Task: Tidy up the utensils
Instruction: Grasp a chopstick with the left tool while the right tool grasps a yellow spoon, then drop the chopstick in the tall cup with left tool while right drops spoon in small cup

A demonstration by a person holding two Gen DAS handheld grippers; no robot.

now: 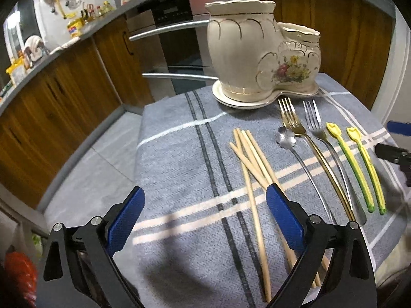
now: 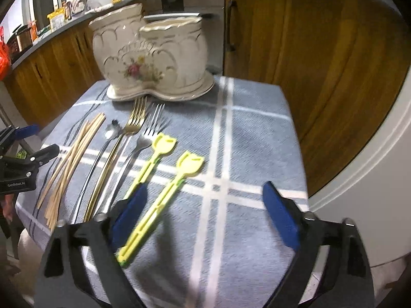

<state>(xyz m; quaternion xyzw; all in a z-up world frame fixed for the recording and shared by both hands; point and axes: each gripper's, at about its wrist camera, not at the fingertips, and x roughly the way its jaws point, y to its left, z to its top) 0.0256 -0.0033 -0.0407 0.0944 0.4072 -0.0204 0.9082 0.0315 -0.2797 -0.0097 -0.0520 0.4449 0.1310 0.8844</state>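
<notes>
Utensils lay in a row on the grey striped cloth (image 1: 179, 179): wooden chopsticks (image 1: 253, 169), a silver spoon (image 1: 286, 136), a gold fork (image 1: 292, 120), a silver fork (image 1: 314, 123) and two yellow plastic picks (image 2: 164, 154), all just before the ceramic holder (image 1: 257, 51) at the cloth's far edge. The left gripper (image 1: 203, 220) stood wide and empty over the chopsticks' near ends. The right gripper (image 2: 205, 220), also wide, held nothing, one yellow pick's handle lying between its jaws untouched.

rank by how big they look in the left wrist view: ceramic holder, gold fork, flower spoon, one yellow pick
1. ceramic holder
2. gold fork
3. flower spoon, a bit shorter
4. yellow pick

The fisheye view makes the last three unsure.
</notes>
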